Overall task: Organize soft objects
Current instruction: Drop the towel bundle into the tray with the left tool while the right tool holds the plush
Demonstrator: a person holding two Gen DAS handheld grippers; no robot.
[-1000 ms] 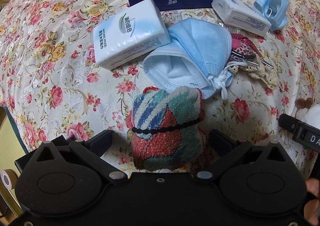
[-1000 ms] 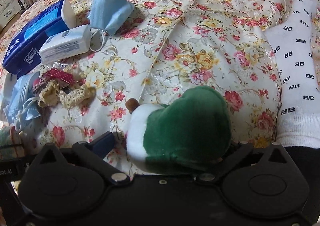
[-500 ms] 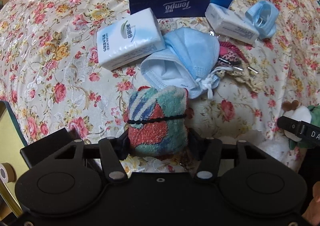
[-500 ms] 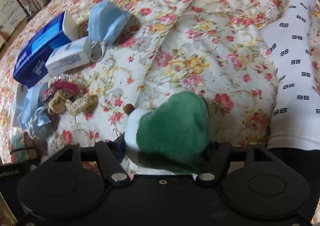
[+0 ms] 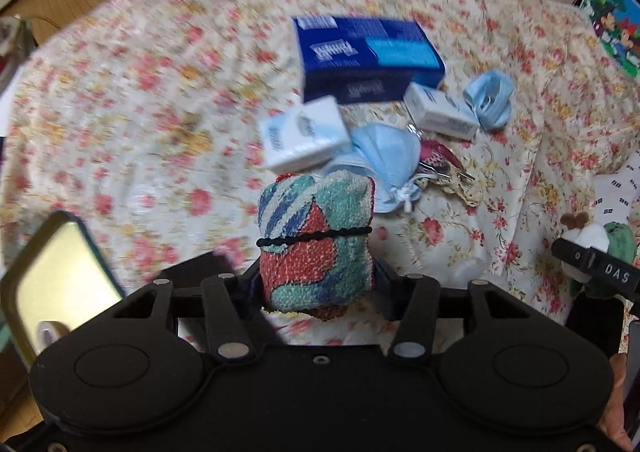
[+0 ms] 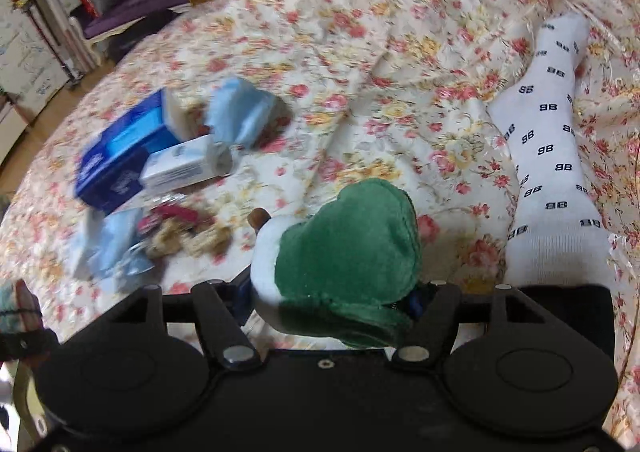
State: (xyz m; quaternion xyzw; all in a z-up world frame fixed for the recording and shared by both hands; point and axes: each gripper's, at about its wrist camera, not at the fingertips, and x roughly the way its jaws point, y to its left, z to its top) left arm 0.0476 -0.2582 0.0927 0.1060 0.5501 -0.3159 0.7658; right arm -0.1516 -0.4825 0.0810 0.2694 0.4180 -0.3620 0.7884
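1. My left hand-held gripper (image 5: 316,284) is pinching the rolled towel bundle (image 5: 316,242), one finger pressed against each side. The bundle stands upright between them, a black elastic band (image 5: 314,234) around its middle.
2. From the left wrist view the left hand-held gripper looks down at a slant across the bed (image 5: 140,124). The flowered cover is blurred, and the bundle appears held above it rather than resting on it.
3. My right hand-held gripper (image 6: 332,300) is clamped on the green and white plush toy (image 6: 344,248). The toy fills the gap between the fingers, with a small brown nub at its upper left.
4. The right hand-held gripper also tilts downward over the bed, and its tip with the plush shows at the right edge of the left wrist view.
5. Toward the far side of the bed lies a blue tissue box (image 5: 368,58), with a white tissue pack (image 5: 302,136) just in front of it and a second white pack (image 5: 440,116) to its right.
6. A light blue face mask (image 5: 384,150) lies touching the first pack, and another blue mask (image 5: 490,98) sits beside the second pack.
7. A tangle of red and cream lace (image 5: 444,162) lies just beside the nearer mask.
8. A white sock (image 6: 552,156) with dark logos lies stretched along the right side of the bed.
9. A yellow tin with a dark rim (image 5: 60,272) sits off the bed's near left edge.
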